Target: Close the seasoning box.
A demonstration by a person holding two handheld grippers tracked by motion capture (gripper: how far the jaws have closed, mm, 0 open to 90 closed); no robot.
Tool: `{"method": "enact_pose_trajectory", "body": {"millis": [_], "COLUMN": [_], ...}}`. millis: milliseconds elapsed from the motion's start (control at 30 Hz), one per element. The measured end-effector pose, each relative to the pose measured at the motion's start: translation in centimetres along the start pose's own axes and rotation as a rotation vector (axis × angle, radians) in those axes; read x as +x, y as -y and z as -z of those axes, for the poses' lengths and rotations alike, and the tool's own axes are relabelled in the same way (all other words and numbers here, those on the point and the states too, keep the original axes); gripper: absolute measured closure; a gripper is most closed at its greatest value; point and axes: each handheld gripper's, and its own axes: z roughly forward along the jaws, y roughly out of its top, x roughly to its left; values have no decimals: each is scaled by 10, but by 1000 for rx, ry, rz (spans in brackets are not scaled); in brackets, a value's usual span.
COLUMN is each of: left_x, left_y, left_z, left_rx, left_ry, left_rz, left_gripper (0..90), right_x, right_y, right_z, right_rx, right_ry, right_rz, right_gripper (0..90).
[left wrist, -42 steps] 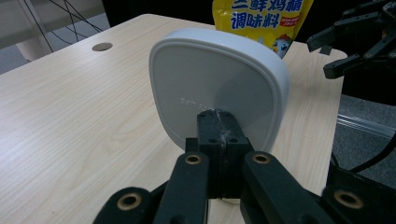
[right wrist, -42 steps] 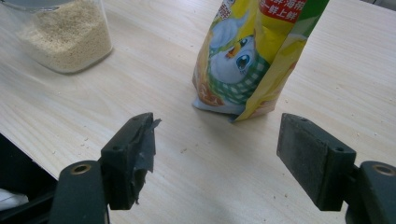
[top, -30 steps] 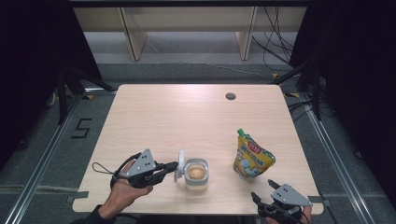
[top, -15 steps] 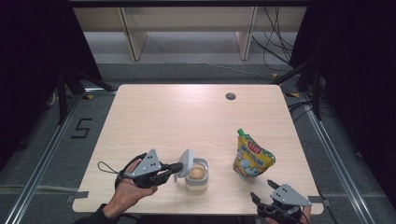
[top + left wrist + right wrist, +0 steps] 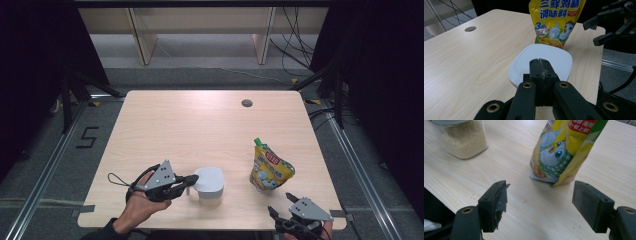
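Note:
A clear jar of beige granules [image 5: 464, 140] stands near the table's front edge, its white lid [image 5: 210, 178] lying flat on top. My left gripper [image 5: 189, 182] is shut with nothing between its jaws, and its tip rests on the lid's left edge. From its own camera the joined jaws of the left gripper [image 5: 540, 62] sit over the white lid [image 5: 544, 60]. A yellow seasoning pouch [image 5: 270, 167] stands upright to the jar's right. My right gripper [image 5: 281, 204] is open at the front right edge, and in its own view the right gripper [image 5: 539, 195] points at the pouch [image 5: 566, 150] from a short way off.
The light wooden table [image 5: 190, 125] has a round cable hole [image 5: 246, 103] at the far right. Metal floor rails run along both sides, and shelving stands behind the table. The right gripper [image 5: 604, 27] shows past the pouch [image 5: 555, 20] in the left gripper view.
The jar's lid stood up with the contents showing; now it lies flat on the jar. My left gripper has shifted slightly right onto the lid. The right gripper has not moved.

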Motion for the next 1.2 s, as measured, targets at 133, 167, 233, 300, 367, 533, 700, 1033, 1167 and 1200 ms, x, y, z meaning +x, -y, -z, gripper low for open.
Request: {"method": "enact_pose_trajectory", "body": {"millis": [133,167,233,300,367,533,700,1033,1167,1200], "left_x": [0,0,0,2,1,3,5,6,6,7], "left_y": [0,0,0,0,1,3,7,10,13,13], "left_z": [2,2,4,6,7,10,11,16,18,18], "left_rx": [-11,-11,-18,-16,-25,-30,-42,-43,-34,-37], "left_ry": [20,19,13,18,19,26,38,48,59,62], "left_rz": [3,15,13,3,33,41,62,97,91,82], "left_gripper": [890,890,890,888,883,851,792,647,599,583], "right_x": [0,1,1,0,0,0,0,1,1,1], "right_y": [0,0,0,0,0,0,0,0,0,0], "right_z": [0,-1,0,-1,-1,-1,-2,-1,-1,-1], "right_rx": [-2,-5,-5,-11,-11,-12,-14,-10,-12,-11], "right_ry": [-6,-5,14,12,12,12,7,7,8,6], "right_rz": [2,0,2,23,25,26,26,26,28,27], "right_gripper": [289,290,289,290,289,289,289,289,289,290]}}
